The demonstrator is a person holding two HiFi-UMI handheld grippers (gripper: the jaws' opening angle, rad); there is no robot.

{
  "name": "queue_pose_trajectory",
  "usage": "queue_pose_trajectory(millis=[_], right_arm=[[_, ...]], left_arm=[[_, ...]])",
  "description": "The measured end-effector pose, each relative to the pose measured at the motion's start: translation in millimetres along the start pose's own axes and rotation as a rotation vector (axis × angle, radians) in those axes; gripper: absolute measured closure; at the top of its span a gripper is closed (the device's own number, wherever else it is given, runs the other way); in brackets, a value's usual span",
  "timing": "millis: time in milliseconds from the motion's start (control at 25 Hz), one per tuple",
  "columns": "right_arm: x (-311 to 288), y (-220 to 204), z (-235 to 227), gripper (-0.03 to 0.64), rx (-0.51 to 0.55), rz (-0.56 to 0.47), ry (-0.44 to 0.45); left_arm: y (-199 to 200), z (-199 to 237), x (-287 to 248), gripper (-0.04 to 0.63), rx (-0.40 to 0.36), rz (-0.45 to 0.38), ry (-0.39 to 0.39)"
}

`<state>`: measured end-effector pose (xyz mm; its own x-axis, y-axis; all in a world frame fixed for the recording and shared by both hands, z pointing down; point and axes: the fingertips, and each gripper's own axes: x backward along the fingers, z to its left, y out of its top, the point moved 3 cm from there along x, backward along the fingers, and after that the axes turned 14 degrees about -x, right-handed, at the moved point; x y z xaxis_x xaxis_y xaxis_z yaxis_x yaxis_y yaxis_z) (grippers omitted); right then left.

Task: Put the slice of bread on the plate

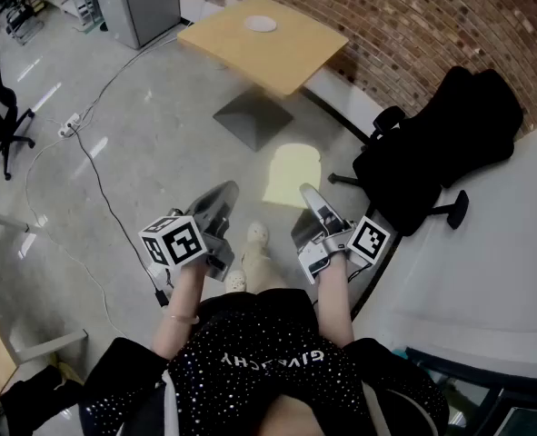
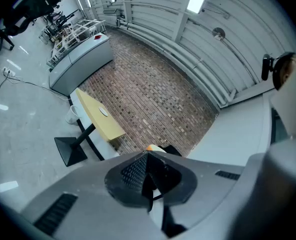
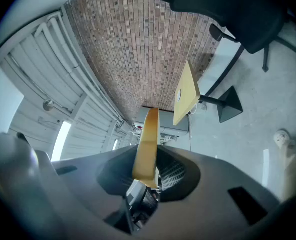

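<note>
While standing on floor [image 1: 141, 143], holds two hand-held grippers level out front, side by side.

Right hand-held gripper [image 1: 310, 194]: narrow, clamped on bread [image 1: 292, 173]. Grips slice by near edge only, far part sticking out past jaws, in air above floor. Seen edge-on and upright between pads in right gripper view.

Left hand-held gripper [image 1: 217, 200]: jaws together, nothing between. Sits just left of bread, apart from it.

Table [image 1: 295, 62]: far ahead, just before brick wall [image 1: 386, 16], well apart from bread. Carries plate [image 1: 261, 24] on far part of top.

Black chair [image 1: 441, 143]: right of bread, near wall. Cable [image 1: 95, 171]: trailing over floor at left, running near from power strip [image 1: 68, 125].
</note>
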<state>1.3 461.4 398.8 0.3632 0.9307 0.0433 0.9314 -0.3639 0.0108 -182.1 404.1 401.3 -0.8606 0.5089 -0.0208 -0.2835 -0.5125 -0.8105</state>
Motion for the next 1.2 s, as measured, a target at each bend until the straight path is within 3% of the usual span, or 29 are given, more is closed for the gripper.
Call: queue_pose_trajectory(millis=[200,760,1200], right_arm=[[-29.4,17.2,-8.1,0.517,0.004,0.014,-0.028],[-144.8,127.9,-5.6,0.517,0.081,0.101,-0.077],[-200.0,179.5,-14.7,0.517,0.057,0.155,-0.090]], left_arm=[[11.4,21.6,-23.7,0.584,0.000,0.008,0.018],[62.6,87.6,-160.3,0.583,0.011,0.012,0.051],[79.6,117.5,-223.5,0.583,0.027,0.000,0.076]])
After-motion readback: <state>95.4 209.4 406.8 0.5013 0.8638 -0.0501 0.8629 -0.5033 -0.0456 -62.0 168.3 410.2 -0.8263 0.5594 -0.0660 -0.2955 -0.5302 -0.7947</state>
